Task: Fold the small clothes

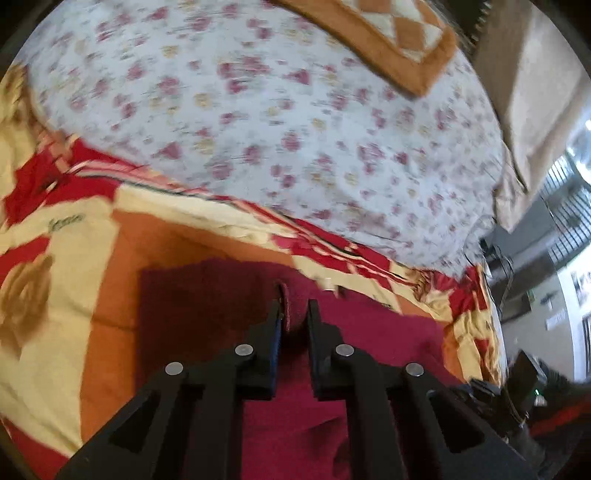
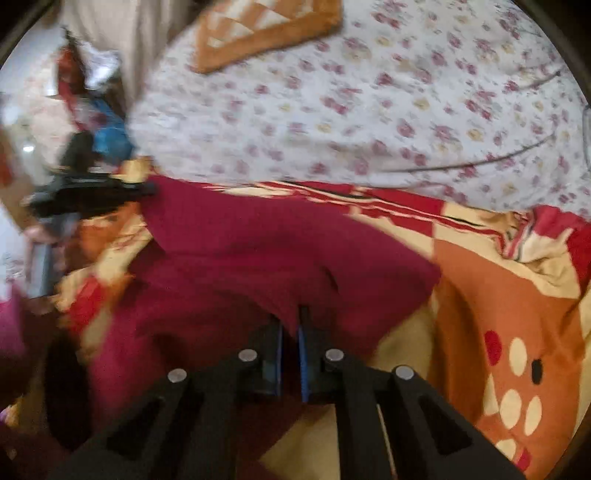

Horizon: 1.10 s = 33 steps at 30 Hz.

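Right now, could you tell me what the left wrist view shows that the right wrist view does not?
Only the left wrist view shows the left gripper pinching a bunched edge of the maroon cloth. Only the right wrist view shows the right gripper clamped on that cloth, and a dark cable across the floral sheet. Both show the cloth, sheet, patterned blanket and an orange checked cushion.

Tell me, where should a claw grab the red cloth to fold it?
At an edge or corner, coming low from the near side. The red cloth lies flat and limp on the blanket, so only its thin edge fits between the fingers.
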{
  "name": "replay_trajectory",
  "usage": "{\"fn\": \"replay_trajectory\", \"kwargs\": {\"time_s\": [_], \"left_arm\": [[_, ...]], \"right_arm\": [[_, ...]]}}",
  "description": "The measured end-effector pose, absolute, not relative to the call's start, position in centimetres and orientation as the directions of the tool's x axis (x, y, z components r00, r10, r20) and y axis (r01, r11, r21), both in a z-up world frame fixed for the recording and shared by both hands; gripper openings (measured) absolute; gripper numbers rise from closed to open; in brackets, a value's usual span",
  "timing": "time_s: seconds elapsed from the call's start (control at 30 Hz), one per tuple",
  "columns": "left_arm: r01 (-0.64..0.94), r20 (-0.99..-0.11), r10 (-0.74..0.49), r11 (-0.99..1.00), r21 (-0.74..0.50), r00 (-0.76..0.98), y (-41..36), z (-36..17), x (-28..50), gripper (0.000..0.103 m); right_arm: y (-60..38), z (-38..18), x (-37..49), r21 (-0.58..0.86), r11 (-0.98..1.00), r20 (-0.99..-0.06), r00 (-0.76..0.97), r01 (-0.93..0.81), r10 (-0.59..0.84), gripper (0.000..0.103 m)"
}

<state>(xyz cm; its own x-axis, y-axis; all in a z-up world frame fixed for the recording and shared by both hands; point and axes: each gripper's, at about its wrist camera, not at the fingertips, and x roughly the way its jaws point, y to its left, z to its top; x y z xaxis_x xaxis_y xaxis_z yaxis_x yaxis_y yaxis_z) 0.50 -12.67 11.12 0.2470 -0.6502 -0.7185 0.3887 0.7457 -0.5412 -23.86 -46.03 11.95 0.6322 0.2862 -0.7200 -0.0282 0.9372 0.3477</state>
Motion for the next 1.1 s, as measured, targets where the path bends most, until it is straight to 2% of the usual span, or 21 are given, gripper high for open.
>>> {"fn": "replay_trajectory", "kwargs": {"time_s": [0.07,0.13,0.17,0.2,0.23,0.3,0.37,0.43,0.57,0.67,0.73,0.77,0.8,0.9,0.93,1.03,1.07,1.1], "left_arm": [[0.353,-0.746,-0.619,0.774,-0.526,0.247,-12.0,9.2,0.7,0.002],[0.310,-0.768,-0.605,0.787,-0.534,0.212,-11.6,6.5,0.7,0.002],[0.290,-0.779,-0.597,0.793,-0.536,0.194,-11.5,5.3,0.6,0.002],[0.277,-0.785,-0.590,0.799,-0.533,0.189,-11.2,4.4,0.5,0.002],[0.269,-0.785,-0.588,0.802,-0.534,0.195,-10.9,3.9,0.4,0.001],[0.258,-0.769,-0.608,0.788,-0.558,0.195,-10.4,3.6,0.4,0.001],[0.258,-0.761,-0.619,0.781,-0.569,0.197,-10.1,3.8,0.4,0.002],[0.273,-0.765,-0.612,0.785,-0.556,0.202,-10.3,4.1,0.3,0.002],[0.292,-0.771,-0.598,0.794,-0.534,0.218,-10.5,4.3,0.0,0.002],[0.295,-0.767,-0.604,0.789,-0.538,0.218,-10.5,4.6,0.0,0.002],[0.299,-0.759,-0.613,0.783,-0.545,0.221,-10.5,5.0,0.0,0.002],[0.303,-0.753,-0.618,0.779,-0.549,0.226,-10.4,5.4,0.0,0.002],[0.310,-0.744,-0.627,0.772,-0.555,0.231,-10.3,5.7,-0.1,0.002],[0.324,-0.729,-0.642,0.760,-0.564,0.238,-10.6,5.8,-0.2,0.002],[0.322,-0.738,-0.635,0.765,-0.558,0.229,-11.1,5.3,-0.1,0.002],[0.309,-0.779,-0.582,0.804,-0.508,0.233,-11.9,3.9,0.0,0.002],[0.309,-0.782,-0.577,0.807,-0.503,0.235,-11.9,3.8,-0.1,0.002],[0.311,-0.780,-0.579,0.806,-0.504,0.238,-11.8,3.9,-0.3,0.002]], "right_arm": [[-46.3,11.0,-24.4,0.360,0.932,-0.747,0.585,-0.043,0.316,0.009],[-46.4,8.8,-24.4,0.323,0.946,-0.812,0.515,0.003,0.276,0.019],[-46.5,8.1,-24.4,0.325,0.945,-0.831,0.484,0.023,0.274,0.031],[-46.8,7.7,-24.6,0.346,0.937,-0.837,0.467,0.044,0.287,0.040],[-47.3,7.6,-24.9,0.382,0.922,-0.824,0.476,0.065,0.308,0.042],[-49.0,8.3,-25.8,0.472,0.876,-0.764,0.542,0.103,0.349,0.058],[-50.4,8.8,-26.0,0.549,0.825,-0.710,0.595,0.132,0.377,0.065],[-51.6,8.6,-25.3,0.585,0.791,-0.689,0.625,0.181,0.367,0.067],[-52.2,6.2,-21.9,0.496,0.810,-0.774,0.582,0.312,0.250,0.068],[-51.9,3.7,-19.1,0.453,0.819,-0.819,0.528,0.352,0.226,0.067],[-51.4,3.8,-18.6,0.410,0.847,-0.823,0.537,0.338,0.185,0.049],[-51.3,4.3,-18.5,0.398,0.858,-0.818,0.549,0.324,0.172,0.019],[-51.0,5.2,-18.6,0.365,0.877,-0.812,0.568,0.314,0.134,0.014],[-51.3,7.5,-19.3,0.298,0.897,-0.767,0.641,0.326,0.022,0.011],[-51.4,7.3,-19.0,0.257,0.903,-0.773,0.634,0.345,-0.023,0.011],[-51.7,4.6,-17.6,0.252,0.891,-0.825,0.566,0.377,-0.006,0.012],[-51.8,4.1,-17.5,0.252,0.888,-0.834,0.552,0.386,-0.003,0.015],[-52.0,4.3,-17.9,0.257,0.883,-0.829,0.560,0.392,-0.008,0.026]]}}
